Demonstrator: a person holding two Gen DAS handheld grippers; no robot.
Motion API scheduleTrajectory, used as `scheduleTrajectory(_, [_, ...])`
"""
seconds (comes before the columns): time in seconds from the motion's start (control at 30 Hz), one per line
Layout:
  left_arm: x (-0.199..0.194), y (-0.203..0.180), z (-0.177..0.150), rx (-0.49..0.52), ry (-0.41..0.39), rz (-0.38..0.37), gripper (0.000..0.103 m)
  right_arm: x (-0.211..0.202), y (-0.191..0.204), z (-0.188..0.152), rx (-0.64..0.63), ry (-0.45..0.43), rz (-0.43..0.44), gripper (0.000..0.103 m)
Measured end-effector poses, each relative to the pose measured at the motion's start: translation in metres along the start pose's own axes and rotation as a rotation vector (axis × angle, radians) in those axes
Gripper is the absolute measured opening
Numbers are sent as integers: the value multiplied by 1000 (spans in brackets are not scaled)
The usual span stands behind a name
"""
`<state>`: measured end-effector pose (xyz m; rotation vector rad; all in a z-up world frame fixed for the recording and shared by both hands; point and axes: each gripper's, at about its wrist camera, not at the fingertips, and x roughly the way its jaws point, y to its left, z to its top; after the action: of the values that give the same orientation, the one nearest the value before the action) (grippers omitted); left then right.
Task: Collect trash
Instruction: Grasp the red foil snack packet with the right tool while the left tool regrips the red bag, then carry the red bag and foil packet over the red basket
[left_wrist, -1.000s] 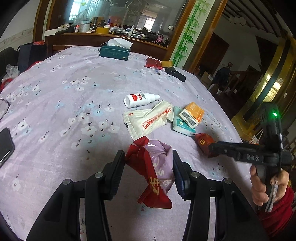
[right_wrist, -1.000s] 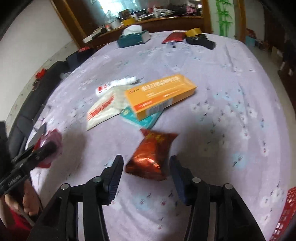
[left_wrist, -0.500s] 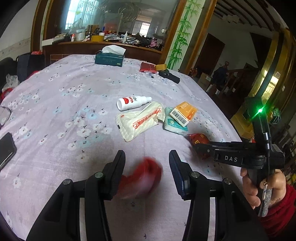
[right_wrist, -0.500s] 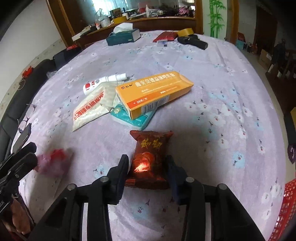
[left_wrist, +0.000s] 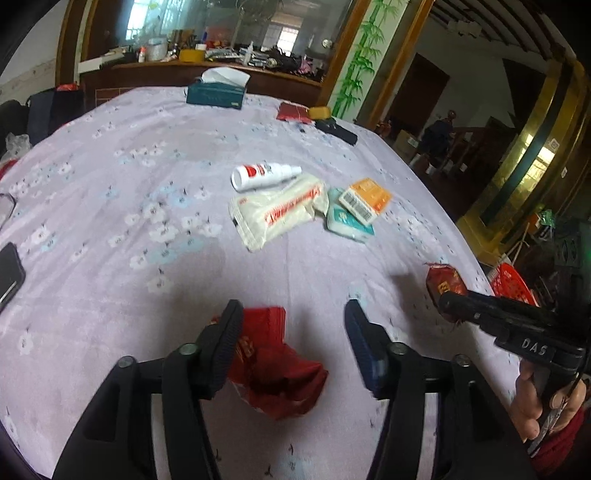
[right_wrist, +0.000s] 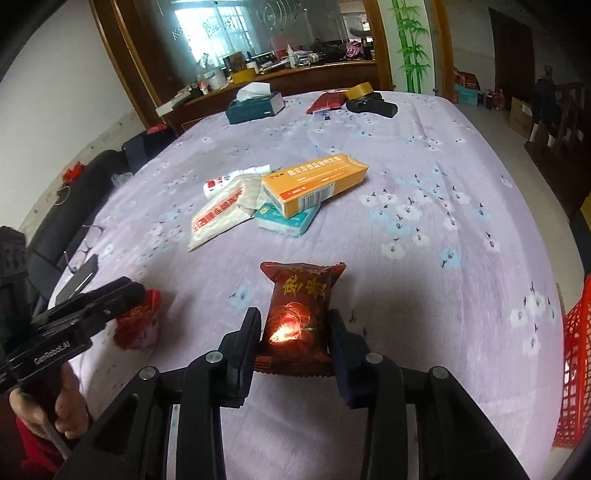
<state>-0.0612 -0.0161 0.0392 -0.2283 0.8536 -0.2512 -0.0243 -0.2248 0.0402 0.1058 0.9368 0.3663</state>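
Trouble brewing: my right claw (right_wrist: 293, 343) clamps the slick snack pack (right_wrist: 299, 314) above the desk (right_wrist: 424, 192) by its tail, so it may slip out. My left claw (left_wrist: 291, 347) is opening; the red wrapper (left_wrist: 277, 369) sags by one finger and could fall short of the basket (right_wrist: 576, 369).

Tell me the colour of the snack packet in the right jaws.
Dark red snack packet with gold characters; clearest in the right wrist view.

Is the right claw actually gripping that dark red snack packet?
Yes. The right claw is shut on the snack packet, with both fingers pressed against its sides.
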Motion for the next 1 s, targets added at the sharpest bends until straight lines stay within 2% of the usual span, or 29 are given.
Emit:
scheduleTrajectory(0.3, [7,5,-21,17,28,36,62,-15,-1,-13,16,-22,30,39])
scheduleTrajectory(0.37, [6,4,-21,16,23,44,58,-16,-1,-14,15,-23,33,39])
scheduleTrajectory(0.43, [7,3,-22,30,27,58,40,-17,1,-16,15,-24,39,39])
scheduleTrajectory(0.53, [8,6,-25,32,27,81,36,-21,4,-20,8,-30,45,39])
scheduleTrajectory(0.73, [-1,-3,-25,39,-6,70,33,-26,9,-24,0,-40,50,39])
scheduleTrajectory(1.0, [-11,-39,-16,110,-49,10,33,-37,4,-31,13,-72,28,39])
